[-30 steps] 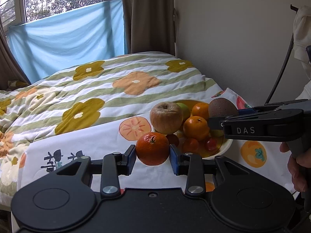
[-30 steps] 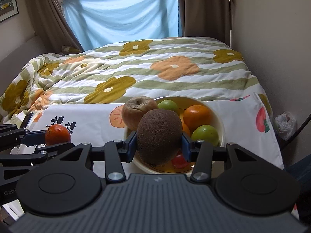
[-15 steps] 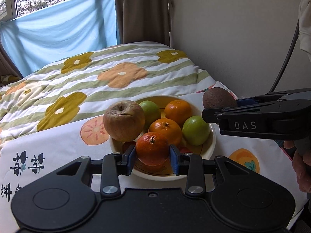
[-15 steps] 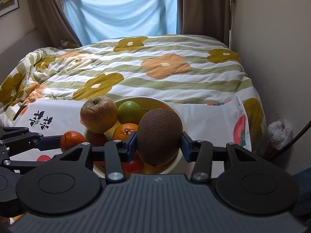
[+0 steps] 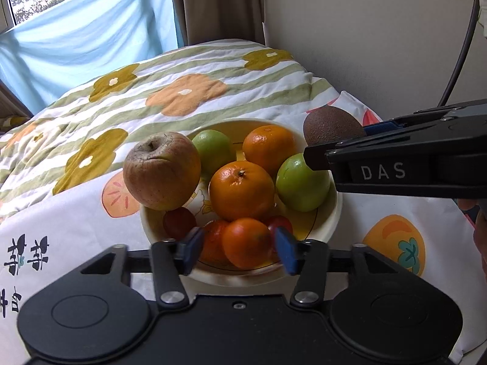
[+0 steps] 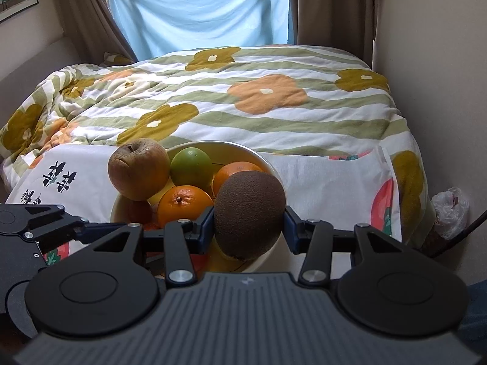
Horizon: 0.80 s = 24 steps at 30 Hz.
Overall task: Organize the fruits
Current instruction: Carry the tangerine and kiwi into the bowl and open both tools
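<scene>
A cream bowl on the bed holds a wrinkled apple, two green fruits, two oranges and small red fruits. My left gripper hangs over the bowl's near rim with its jaws opening. A small orange lies between the blue pads, which stand clear of it. My right gripper is shut on a brown kiwi and holds it above the bowl's right side. From the left wrist view the kiwi shows over the far right rim.
The bowl stands on a white cloth printed with fruit, laid over a flowered quilt. A wall and a dark cable run close on the right. A plastic bag lies beside the bed. Curtains hang behind.
My left gripper came forward and down over the bowl and its jaws spread, letting go of the small orange. My right gripper brought the kiwi in over the bowl's right side.
</scene>
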Motion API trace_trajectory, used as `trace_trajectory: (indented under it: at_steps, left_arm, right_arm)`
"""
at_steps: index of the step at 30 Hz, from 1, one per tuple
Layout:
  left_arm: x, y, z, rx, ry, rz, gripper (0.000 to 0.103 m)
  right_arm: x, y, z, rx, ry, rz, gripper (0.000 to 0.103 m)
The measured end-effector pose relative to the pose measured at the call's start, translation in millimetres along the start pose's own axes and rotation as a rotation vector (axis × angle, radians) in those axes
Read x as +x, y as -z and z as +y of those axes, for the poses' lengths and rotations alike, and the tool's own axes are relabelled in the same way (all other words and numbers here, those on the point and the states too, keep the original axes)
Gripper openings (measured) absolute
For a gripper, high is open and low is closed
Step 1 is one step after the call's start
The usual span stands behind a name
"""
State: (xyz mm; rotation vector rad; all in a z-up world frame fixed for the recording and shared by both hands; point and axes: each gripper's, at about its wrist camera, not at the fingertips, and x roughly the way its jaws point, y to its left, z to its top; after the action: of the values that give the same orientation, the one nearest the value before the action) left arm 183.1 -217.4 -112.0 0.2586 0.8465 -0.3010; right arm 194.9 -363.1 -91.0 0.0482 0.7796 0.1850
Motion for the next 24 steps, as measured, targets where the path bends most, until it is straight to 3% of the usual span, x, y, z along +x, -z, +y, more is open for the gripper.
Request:
trace_trajectory:
  at_steps: [2, 24]
  left_arm:
    - [-7, -1, 3, -0.005, -0.005, -0.03, 0.087]
    - [-22, 2, 39, -0.153, -0.127, -0.038, 0.088]
  right_arm:
    - [1, -2, 0, -0.004, -0.004, -0.001, 0.061]
    - [43, -30, 22, -0.114, -0.094, -0.001, 0.061]
